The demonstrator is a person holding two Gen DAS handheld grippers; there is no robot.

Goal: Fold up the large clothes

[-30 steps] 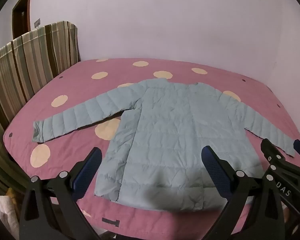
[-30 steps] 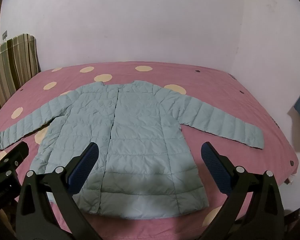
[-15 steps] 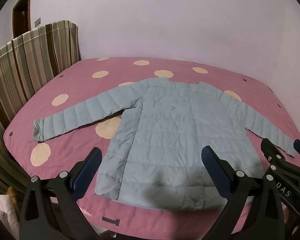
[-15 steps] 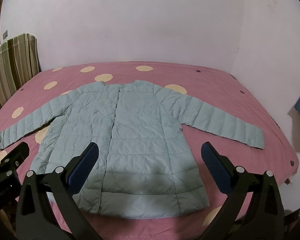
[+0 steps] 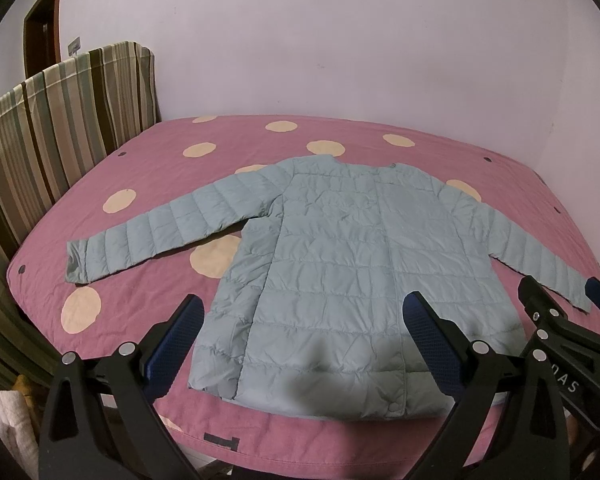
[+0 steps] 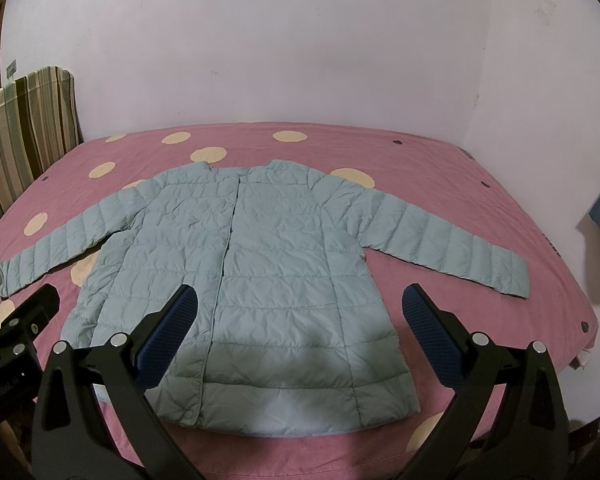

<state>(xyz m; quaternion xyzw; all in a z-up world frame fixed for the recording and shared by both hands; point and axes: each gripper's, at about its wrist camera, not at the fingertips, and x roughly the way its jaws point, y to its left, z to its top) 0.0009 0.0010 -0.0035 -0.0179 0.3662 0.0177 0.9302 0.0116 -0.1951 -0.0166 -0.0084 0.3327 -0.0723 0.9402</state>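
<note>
The right sleeve's cuff is cut off behind the right tongs in the left view. The pale-blue quilted jacket lies flat, apparently front-up, sleeves spread, on the pink dotted bed. Left tongs and right tongs both gape wide, holding nothing.

jacket: pale blue-green, quilted
bedspread: pink with cream dots
headboard cover: brown, green and beige stripes
wall: pale lilac
finger pads: dark blue
</note>
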